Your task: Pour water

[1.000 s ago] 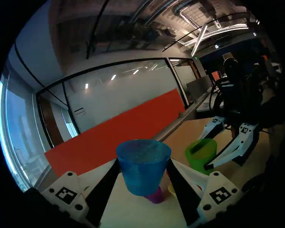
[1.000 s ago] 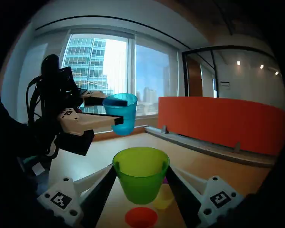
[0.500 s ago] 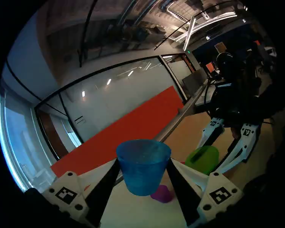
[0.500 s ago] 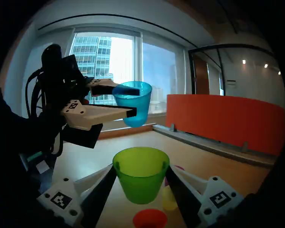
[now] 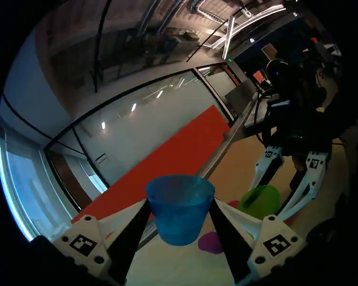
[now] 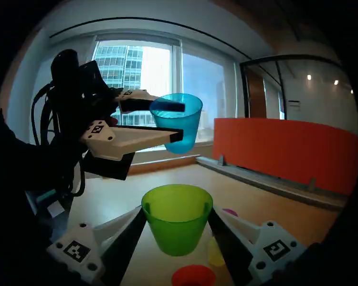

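My left gripper (image 5: 180, 217) is shut on a blue translucent cup (image 5: 180, 209), held upright in the air. In the right gripper view the blue cup (image 6: 177, 121) hangs above and a little behind a green cup (image 6: 177, 218), with the left gripper (image 6: 172, 121) clamped on its sides. My right gripper (image 6: 177, 224) is shut on the green cup, upright, mouth open to the top. From the left gripper view the green cup (image 5: 260, 200) sits lower right, between the right gripper's white fingers (image 5: 309, 183). No water shows in either cup.
On the light wooden table (image 6: 255, 200) lie small cups: purple (image 5: 208, 242), red (image 6: 193, 275), yellow (image 6: 216, 251) and a magenta one (image 6: 229, 212). An orange partition (image 6: 293, 148) lines the table's far edge. A person's dark sleeve (image 6: 21, 167) holds the left gripper. Windows stand behind.
The left gripper has lifted the blue cup higher and brought it closer over the green cup. The green cup has stayed upright in the right gripper.
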`<state>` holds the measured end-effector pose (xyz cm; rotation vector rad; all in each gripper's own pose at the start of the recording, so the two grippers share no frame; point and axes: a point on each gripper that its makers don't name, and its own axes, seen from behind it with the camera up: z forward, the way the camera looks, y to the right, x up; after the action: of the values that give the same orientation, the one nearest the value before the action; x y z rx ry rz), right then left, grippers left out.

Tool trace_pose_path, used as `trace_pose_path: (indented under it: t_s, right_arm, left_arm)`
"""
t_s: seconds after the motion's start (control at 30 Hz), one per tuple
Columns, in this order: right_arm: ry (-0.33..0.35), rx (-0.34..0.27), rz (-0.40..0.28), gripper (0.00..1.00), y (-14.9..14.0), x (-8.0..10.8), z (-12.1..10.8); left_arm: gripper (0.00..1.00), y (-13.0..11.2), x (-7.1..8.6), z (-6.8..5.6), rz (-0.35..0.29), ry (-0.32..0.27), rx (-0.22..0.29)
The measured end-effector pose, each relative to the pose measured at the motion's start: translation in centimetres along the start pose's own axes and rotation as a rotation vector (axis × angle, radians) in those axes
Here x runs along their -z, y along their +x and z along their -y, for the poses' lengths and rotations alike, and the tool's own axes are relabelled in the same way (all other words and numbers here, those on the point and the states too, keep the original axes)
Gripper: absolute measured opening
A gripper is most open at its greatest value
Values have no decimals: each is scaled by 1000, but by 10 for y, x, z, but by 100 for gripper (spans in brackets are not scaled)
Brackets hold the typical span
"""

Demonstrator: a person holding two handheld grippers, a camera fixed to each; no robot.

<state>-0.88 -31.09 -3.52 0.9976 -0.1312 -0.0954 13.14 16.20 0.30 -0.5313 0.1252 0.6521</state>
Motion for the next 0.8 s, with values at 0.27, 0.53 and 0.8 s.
trace_pose_path:
  t_s: [0.27,0.53,0.8]
  right_arm:
    - [4,-2,3,90,-3,0,0]
    - [11,1,6,90,-4,-2,2]
    - [16,1,4,90,-4,-3,3]
  left_arm:
    - [84,5,-1,-4,2,1,-62]
    - [84,9,0,-4,0,7,-119]
    - [84,14,-2,-2,-5,14,-175]
